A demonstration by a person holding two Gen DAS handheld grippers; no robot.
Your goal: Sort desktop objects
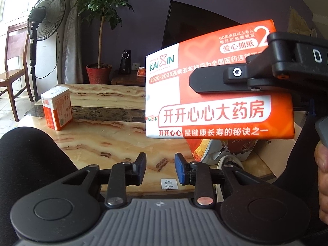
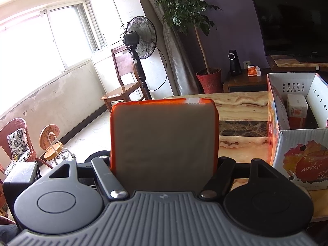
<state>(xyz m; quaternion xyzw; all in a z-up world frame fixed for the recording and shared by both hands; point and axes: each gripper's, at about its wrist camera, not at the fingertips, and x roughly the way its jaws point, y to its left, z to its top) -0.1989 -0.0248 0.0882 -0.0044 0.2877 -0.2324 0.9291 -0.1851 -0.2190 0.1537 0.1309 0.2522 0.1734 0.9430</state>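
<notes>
The right hand-held gripper [image 2: 164, 164] grips a tissue pack [image 1: 215, 94] aloft beside the apple box [image 2: 297, 143], apparently mid-transfer; the next move likely calls for carrying it over the box's open top. The left hand-held gripper [image 1: 160, 169] hangs empty, jaws apart, above the surface [image 1: 102, 141]. A second pack [image 1: 57, 108] stands there. The right pads are hidden behind the pack.

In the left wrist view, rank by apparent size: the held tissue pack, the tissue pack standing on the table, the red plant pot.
1. Held tissue pack, largest, though it is nearest the camera.
2. Standing tissue pack.
3. Red plant pot, roughly like the standing pack and farther away, so unsure.
</notes>
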